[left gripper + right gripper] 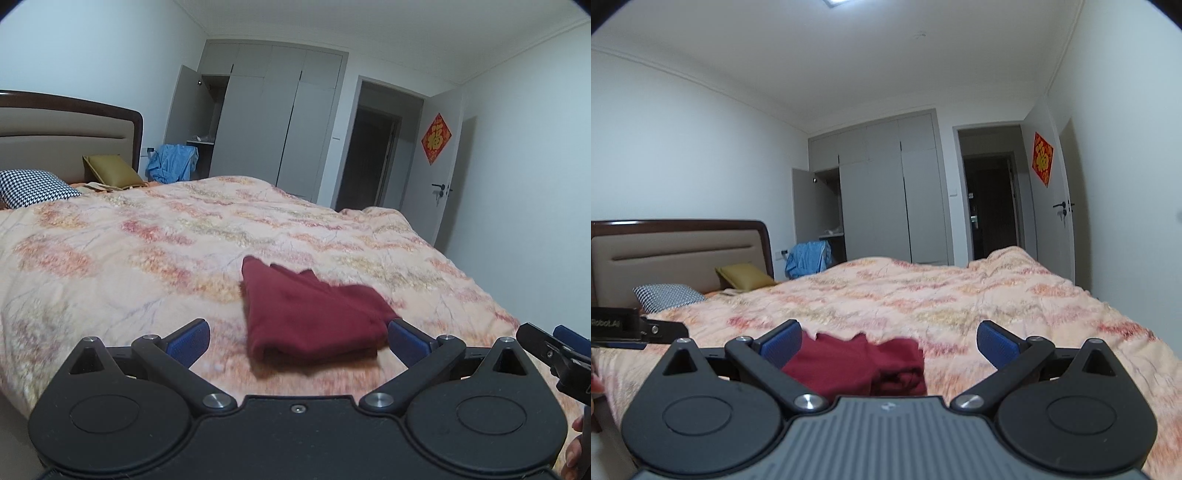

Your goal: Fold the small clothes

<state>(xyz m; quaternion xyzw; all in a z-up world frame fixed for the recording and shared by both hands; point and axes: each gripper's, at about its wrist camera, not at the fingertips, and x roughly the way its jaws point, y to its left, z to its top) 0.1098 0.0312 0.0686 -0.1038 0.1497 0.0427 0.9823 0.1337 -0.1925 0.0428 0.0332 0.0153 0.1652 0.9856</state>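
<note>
Both claws hang wide with nothing between their blue pads: left claw [297, 338] and right claw [889, 341] side by side over the near edge of the bed [110, 236]. Just ahead, the folded maroon garment [310, 314] lies flat on the floral quilt [960, 295], near that edge. Farther back, pillows by the headboard [676, 251], then the grey wardrobe [273, 122].

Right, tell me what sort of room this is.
A home bedroom, by the look of it: a large bed with a padded headboard, a grey built-in wardrobe behind it, and a folded dark red garment lying on the floral quilt.
</note>
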